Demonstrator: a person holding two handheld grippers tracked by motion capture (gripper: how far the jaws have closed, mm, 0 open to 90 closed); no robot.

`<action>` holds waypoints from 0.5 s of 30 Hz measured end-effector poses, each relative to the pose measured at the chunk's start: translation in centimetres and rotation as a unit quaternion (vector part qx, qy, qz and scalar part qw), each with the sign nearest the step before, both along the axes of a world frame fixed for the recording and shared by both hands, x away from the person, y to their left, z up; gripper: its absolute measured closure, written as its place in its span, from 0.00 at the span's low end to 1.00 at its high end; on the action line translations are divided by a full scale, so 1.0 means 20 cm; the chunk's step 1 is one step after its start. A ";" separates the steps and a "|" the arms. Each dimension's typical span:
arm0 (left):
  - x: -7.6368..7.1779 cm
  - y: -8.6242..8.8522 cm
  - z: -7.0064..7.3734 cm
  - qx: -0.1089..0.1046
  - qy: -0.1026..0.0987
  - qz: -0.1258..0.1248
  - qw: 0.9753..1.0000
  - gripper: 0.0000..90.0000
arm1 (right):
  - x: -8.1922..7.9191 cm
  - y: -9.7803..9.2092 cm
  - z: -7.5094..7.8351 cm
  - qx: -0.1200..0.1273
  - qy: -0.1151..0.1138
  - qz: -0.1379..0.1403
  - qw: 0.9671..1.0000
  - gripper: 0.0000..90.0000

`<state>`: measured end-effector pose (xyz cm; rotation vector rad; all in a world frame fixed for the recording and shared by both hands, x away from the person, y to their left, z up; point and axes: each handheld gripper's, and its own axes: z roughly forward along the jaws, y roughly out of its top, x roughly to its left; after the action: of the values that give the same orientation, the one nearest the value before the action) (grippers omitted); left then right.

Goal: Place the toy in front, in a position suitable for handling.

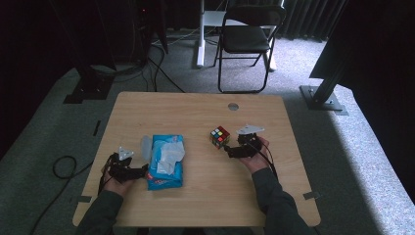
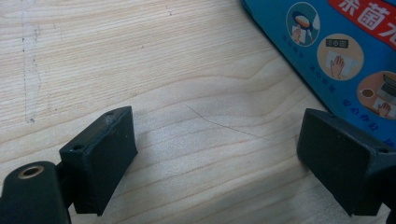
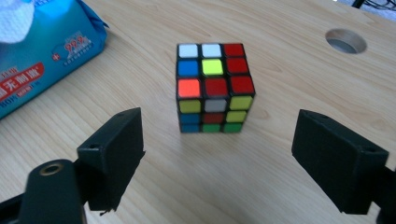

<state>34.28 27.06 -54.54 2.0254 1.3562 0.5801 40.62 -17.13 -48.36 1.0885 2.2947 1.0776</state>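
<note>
We are looking at a scrambled Rubik's cube (image 3: 214,86) sitting upright on the wooden table (image 1: 205,196), just right of centre in the high view (image 1: 219,137). In the right gripper view it is standing a little above the middle of the frame, ahead of the two black jaws and not touching either one. The right gripper (image 3: 217,161) is holding its jaws wide apart, with nothing between them but bare wood. In the high view this gripper (image 1: 229,151) is lying just below and right of the cube.

Left of centre, a blue pack of wet wipes (image 1: 165,164) is lying flat, its flap open and a white wipe (image 1: 166,155) sticking up out of it. The left gripper (image 2: 217,163) is also keeping its jaws spread apart, empty, with the pack's printed corner (image 2: 336,51) showing in the upper right of its view, just beside the right-hand jaw. A round hole (image 1: 233,106) is sitting near the table's upper edge.
</note>
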 end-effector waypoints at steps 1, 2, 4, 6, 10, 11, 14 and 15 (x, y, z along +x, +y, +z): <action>0.00 0.00 0.00 0.000 0.000 0.000 1.000 0.13 | 0.00 0.01 0.00 0.001 -0.001 0.000 1.000 0.16; 0.00 0.00 0.00 0.000 0.000 0.001 1.000 0.13 | 0.01 0.02 0.00 0.002 -0.003 0.003 1.000 0.16; 0.00 0.00 0.00 0.000 0.000 0.000 1.000 0.13 | 0.02 0.04 -0.01 0.004 -0.005 0.005 1.000 0.15; 0.00 0.00 0.00 0.000 0.000 0.001 1.000 0.13 | 0.03 0.05 -0.01 0.007 -0.006 0.009 1.000 0.15; 0.00 0.00 0.00 0.000 0.000 0.000 1.000 0.13 | 0.04 0.07 -0.02 0.016 -0.010 0.017 1.000 0.14; 0.00 0.00 0.00 0.000 0.000 0.001 1.000 0.13 | 0.05 0.07 -0.03 0.020 -0.011 0.017 1.000 0.14; 0.00 0.00 0.00 0.000 0.000 0.000 1.000 0.13 | 0.06 0.07 -0.04 0.028 -0.009 0.020 0.999 0.15; 0.00 0.00 0.00 0.000 0.000 0.001 1.000 0.13 | 0.07 0.07 -0.04 0.030 -0.009 0.019 0.999 0.15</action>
<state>34.27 27.05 -54.54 2.0247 1.3582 0.5804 42.01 -15.83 -49.26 1.0562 2.2910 1.1729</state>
